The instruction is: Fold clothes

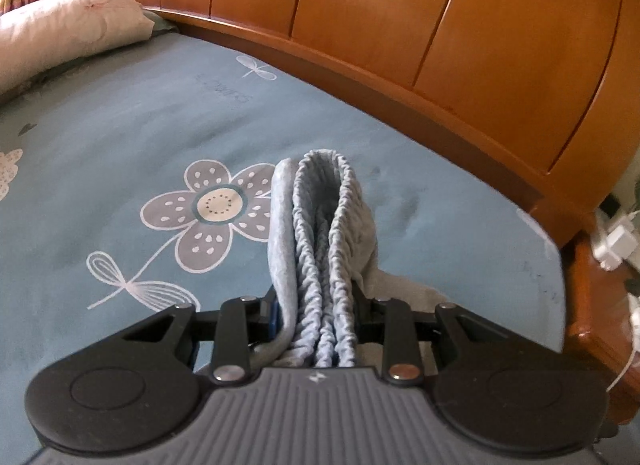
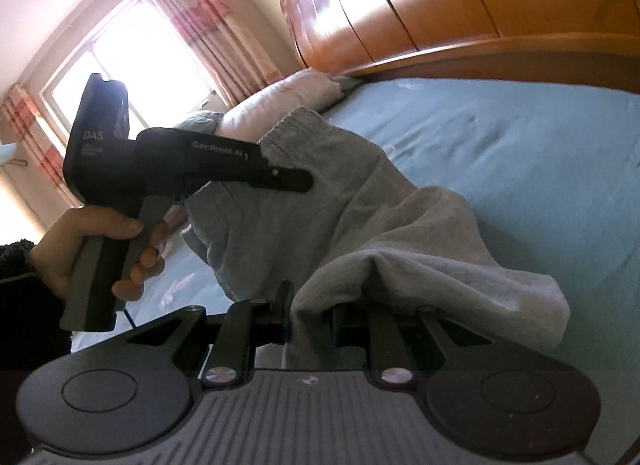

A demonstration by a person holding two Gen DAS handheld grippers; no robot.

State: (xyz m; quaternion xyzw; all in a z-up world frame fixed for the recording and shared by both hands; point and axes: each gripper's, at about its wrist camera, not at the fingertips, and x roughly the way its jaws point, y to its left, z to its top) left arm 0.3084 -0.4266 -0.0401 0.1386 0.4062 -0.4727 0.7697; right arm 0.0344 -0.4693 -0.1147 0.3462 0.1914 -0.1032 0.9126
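A blue cotton bedsheet printed with grey flowers (image 1: 120, 137) lies below a pale grey soft garment with a gathered elastic waistband (image 2: 360, 217), lifted above it. The left gripper (image 1: 320, 305) is clamped narrowly on the bunched waistband. The right gripper (image 2: 310, 313) pinches another fold of the same garment.

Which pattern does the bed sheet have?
Blue sheet with grey and white flower drawings; clearest in the left wrist view.
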